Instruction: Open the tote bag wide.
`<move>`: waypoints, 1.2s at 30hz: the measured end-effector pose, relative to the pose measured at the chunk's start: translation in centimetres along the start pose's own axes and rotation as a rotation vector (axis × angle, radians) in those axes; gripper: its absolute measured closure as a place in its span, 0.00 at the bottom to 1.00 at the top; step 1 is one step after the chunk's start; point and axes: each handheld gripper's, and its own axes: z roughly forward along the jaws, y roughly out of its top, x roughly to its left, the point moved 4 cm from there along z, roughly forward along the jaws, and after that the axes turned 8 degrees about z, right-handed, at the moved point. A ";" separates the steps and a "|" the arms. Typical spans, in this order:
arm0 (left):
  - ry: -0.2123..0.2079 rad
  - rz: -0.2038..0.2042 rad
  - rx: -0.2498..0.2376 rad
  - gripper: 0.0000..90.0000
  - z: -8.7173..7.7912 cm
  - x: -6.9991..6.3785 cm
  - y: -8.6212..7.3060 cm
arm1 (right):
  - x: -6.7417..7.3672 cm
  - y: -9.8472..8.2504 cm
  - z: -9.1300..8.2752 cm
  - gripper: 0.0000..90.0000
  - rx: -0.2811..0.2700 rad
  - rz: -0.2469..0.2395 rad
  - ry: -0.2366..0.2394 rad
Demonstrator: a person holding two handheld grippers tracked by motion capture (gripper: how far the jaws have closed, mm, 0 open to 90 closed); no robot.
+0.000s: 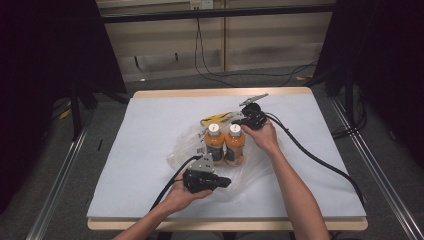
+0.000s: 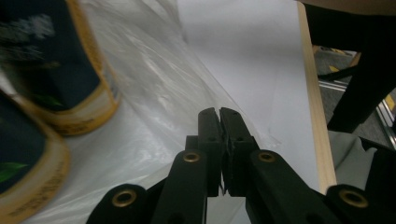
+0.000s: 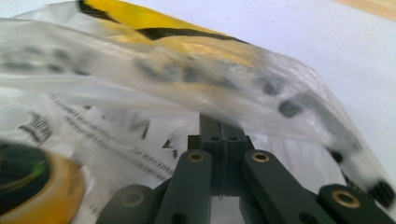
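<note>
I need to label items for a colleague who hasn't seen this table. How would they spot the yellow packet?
On the white-covered table, two orange bottles stand mid-table on a clear plastic bag. Just behind them, by the right gripper, lies the yellow packet: flat, yellow with black markings, unlike the upright bottles.

Two orange bottles with white caps, dark labels; clear bag beside black tongs, black print, yellow patch.
</note>
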 end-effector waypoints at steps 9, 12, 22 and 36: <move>0.129 0.005 -0.056 0.81 -2.0 1.1 0.7 | 2.2 -0.6 -3.3 1.00 -0.044 -0.082 0.023; 0.173 -0.002 -0.052 0.72 -2.5 1.4 0.5 | 2.3 -1.2 -4.3 0.98 -0.069 -0.069 0.037; 0.252 -0.060 -0.080 0.33 -5.7 2.5 0.1 | 2.8 -3.8 -8.3 0.63 -0.124 -0.072 0.039; 0.401 -0.095 -0.104 0.10 -10.4 1.3 -1.7 | 4.0 -8.6 -15.4 0.27 -0.288 -0.011 -0.027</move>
